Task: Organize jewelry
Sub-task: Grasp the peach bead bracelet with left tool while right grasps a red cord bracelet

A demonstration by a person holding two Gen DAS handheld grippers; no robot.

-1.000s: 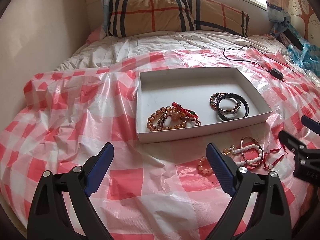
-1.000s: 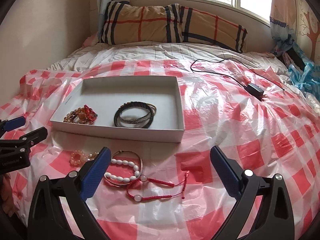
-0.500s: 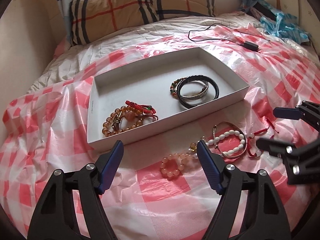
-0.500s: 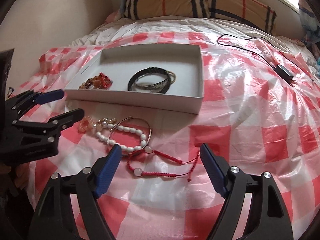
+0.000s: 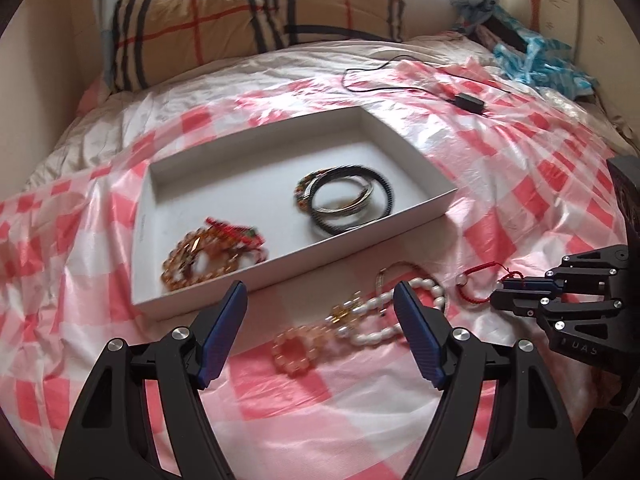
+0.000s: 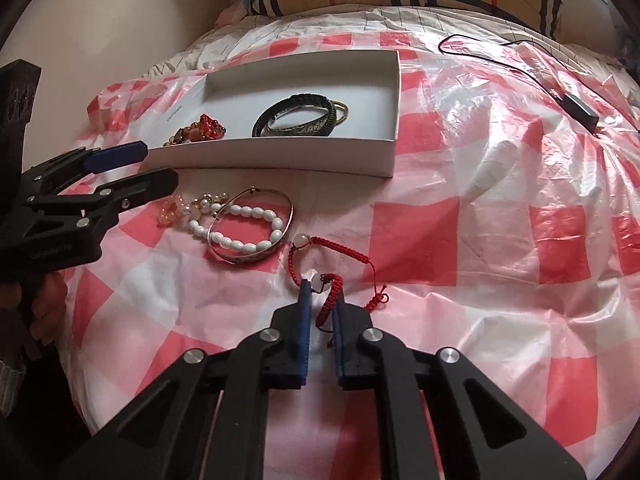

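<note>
A white shallow box (image 5: pixel 424 210) (image 6: pixel 280 156) on the bed holds amber and red bead bracelets (image 5: pixel 208 254) (image 6: pixel 198 130) and dark bangles (image 5: pixel 348 200) (image 6: pixel 298 120). In front of it lie a white bead bracelet (image 6: pixel 244 228) (image 5: pixel 400 312) inside a metal bangle (image 6: pixel 286 216), a peach bead bracelet (image 5: pixel 298 350) (image 6: pixel 170 212) and a red cord bracelet (image 6: pixel 332 264) (image 5: pixel 472 288). My right gripper (image 6: pixel 322 300) (image 5: pixel 504 298) is shut on the red cord bracelet, low on the bed. My left gripper (image 5: pixel 320 308) (image 6: pixel 156 166) is open above the peach and white beads.
A red-and-white checked plastic sheet (image 6: pixel 480 240) covers the bed. A black cable with an adapter (image 5: pixel 466 100) (image 6: pixel 580 110) lies behind the box to the right. A striped pillow (image 5: pixel 240 28) lies at the head and a wall (image 6: pixel 100 12) stands on the left.
My right gripper has dropped to the bed and closed on the red cord bracelet. My left gripper has moved forward and down over the peach and white beads, still open.
</note>
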